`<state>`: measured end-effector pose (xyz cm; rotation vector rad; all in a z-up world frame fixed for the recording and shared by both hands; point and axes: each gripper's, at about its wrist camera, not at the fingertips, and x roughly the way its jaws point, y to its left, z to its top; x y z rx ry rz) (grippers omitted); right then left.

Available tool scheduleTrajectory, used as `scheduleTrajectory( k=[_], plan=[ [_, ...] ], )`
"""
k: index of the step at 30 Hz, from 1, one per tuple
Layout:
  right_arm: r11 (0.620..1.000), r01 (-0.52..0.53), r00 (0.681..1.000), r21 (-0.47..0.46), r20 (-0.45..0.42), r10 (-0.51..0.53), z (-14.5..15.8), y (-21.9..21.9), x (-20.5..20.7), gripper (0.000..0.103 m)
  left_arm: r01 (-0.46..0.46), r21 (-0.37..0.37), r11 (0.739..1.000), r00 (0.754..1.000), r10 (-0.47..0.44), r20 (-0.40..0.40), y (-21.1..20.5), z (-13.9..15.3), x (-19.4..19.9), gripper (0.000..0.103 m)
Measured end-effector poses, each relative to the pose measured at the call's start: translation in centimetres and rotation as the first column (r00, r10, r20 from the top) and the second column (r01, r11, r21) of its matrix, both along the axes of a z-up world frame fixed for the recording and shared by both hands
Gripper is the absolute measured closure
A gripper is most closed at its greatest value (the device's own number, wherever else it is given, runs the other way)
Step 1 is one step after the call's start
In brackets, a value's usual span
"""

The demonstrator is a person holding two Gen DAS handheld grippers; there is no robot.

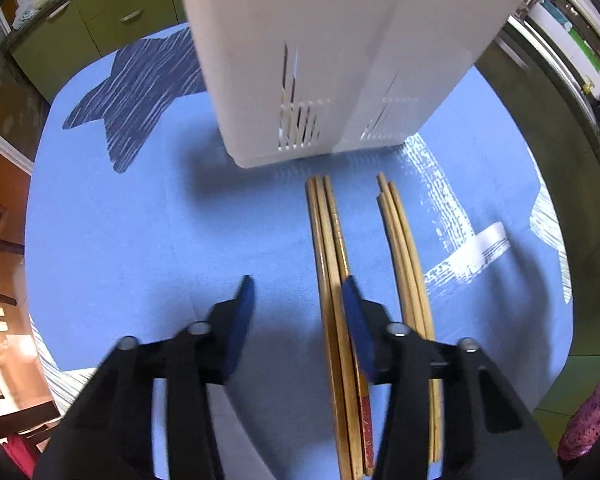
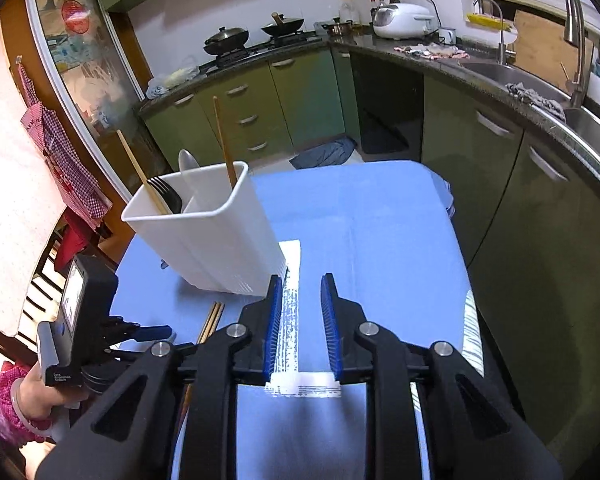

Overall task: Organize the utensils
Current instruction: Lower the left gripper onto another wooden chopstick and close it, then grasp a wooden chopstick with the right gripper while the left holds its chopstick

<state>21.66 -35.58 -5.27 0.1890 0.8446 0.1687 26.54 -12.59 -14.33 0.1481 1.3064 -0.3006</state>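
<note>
i stand in a green-cabinet kitchen (image 2: 300,96) at a blue tabletop (image 1: 140,220). the white utensil holder (image 1: 320,60) sits toward its far edge, its top cut off in my left view; only my right view shows utensils inside. chopsticks (image 1: 332,260) lie before it. my left gripper (image 1: 298,294) and right gripper (image 2: 300,292) are both released, empty.

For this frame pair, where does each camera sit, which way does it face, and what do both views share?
Left wrist: on the left gripper, looking steeply down at two chopstick bundles on the blue mat; its open blue-padded fingers show.
Right wrist: on the right gripper, angled across the mat toward the kitchen counter; its open fingers, a hand and pink sleeve show.
Shared: the white utensil holder, chopsticks, mat.
</note>
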Motion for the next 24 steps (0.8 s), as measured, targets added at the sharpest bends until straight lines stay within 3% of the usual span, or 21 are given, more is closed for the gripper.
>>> scheduleTrajectory(
  k=[9, 13, 17, 24],
  plan=[
    [1.0, -0.023, 0.999, 0.012, -0.036, 0.023, -1.6, 1.5, 0.5, 0.083, 0.005, 0.037, 0.999, 1.0, -0.004, -0.018, -0.6, -0.9, 0.2, 0.073],
    [1.0, -0.03, 0.998, 0.007, -0.052, 0.03, -2.1, 2.1, 0.6, 0.083, 0.004, 0.068, 0.998, 1.0, -0.004, -0.012, -0.8, -1.1, 0.5, 0.094],
    [0.999, -0.051, 0.995, -0.004, -0.09, 0.05, -3.4, 3.1, 0.5, 0.078, -0.009, 0.033, 0.999, 1.0, 0.009, -0.002, -0.1, -0.8, 0.6, 0.097],
    [0.992, -0.12, 0.971, -0.04, -0.212, 0.109, -7.8, 6.8, 1.1, 0.078, -0.027, -0.026, 0.999, 0.996, 0.03, 0.089, 2.0, 2.2, -0.5, 0.097]
  ],
)
